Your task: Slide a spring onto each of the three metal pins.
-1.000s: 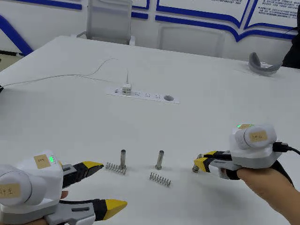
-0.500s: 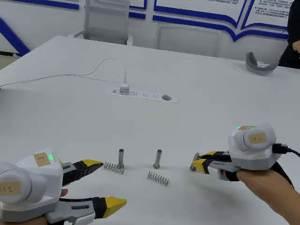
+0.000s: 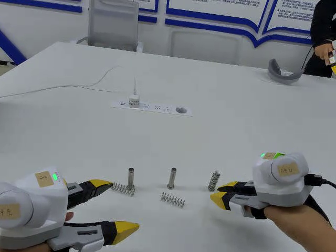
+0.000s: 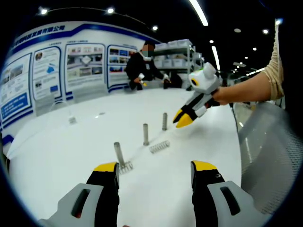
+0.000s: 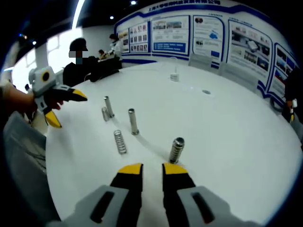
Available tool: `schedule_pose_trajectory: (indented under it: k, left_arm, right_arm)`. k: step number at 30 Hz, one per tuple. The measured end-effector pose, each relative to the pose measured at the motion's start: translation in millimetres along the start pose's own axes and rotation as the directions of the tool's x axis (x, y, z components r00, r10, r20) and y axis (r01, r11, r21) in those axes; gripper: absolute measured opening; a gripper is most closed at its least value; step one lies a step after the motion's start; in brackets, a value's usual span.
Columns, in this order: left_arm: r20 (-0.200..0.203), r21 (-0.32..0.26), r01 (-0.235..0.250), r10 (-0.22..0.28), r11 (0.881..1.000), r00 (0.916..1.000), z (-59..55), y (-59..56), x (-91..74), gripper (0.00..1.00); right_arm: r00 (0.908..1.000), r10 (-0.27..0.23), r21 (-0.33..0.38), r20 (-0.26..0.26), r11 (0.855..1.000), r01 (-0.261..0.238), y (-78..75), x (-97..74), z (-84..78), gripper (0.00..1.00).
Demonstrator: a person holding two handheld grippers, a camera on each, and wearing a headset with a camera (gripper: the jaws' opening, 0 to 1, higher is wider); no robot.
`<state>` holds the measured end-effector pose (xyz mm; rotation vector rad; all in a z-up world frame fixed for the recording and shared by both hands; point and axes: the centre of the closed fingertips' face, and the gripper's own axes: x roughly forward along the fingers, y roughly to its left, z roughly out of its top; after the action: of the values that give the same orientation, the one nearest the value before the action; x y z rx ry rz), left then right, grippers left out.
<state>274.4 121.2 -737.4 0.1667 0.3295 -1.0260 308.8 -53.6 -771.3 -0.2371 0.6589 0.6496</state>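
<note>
While the seated spring [image 3: 213, 180] stands around the right pin [image 5: 179, 141], two springs lie loose by the desk's [image 3: 63, 121] near edge: the left spring [image 3: 121, 187] touches the foot of the left pin [image 3: 130, 177], and the middle spring [image 3: 172, 199] lies just before the middle pin [image 3: 172, 177]. The left gripper [image 3: 121, 205] gapes wide and empty. The right gripper [image 3: 221, 192] is narrowly parted, holding nothing. A hard pinch could flick a thin coil away, and a jaw reaching for the left spring might knock its pin.
</note>
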Motion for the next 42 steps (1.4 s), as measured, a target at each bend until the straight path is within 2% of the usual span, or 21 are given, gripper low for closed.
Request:
schedule_pose_trajectory:
  k: [10, 15, 33, 42]
  left_arm:
    - [-0.001, 0.009, 0.005, -0.005, 1.0, 1.0, 2.0, 0.0, 1.3, 0.62]
    - [-0.004, 0.011, 0.009, -0.009, 1.0, 0.9999, 1.8, -1.0, 1.7, 0.61]
    - [-0.019, 0.01, 0.011, -0.01, 1.0, 0.9998, -1.6, -5.5, 1.8, 0.6]
    - [-0.023, 0.012, 0.012, -0.012, 1.0, 0.9997, -3.0, -6.8, 1.7, 0.6]
  right_arm:
    - [0.9952, 0.098, -0.068, -0.002, 0.993, -0.098, 36.0, 15.2, 10.1, 0.17]
    - [0.9912, 0.132, -0.098, -0.012, 0.986, -0.132, 46.8, 26.2, 12.6, 0.17]
    - [0.9777, 0.191, -0.162, -0.087, 0.966, -0.203, 56.0, 53.9, 9.0, 0.17]
    - [0.9733, 0.201, -0.15, -0.11, 0.965, -0.217, 56.3, 55.9, 5.8, 0.13]
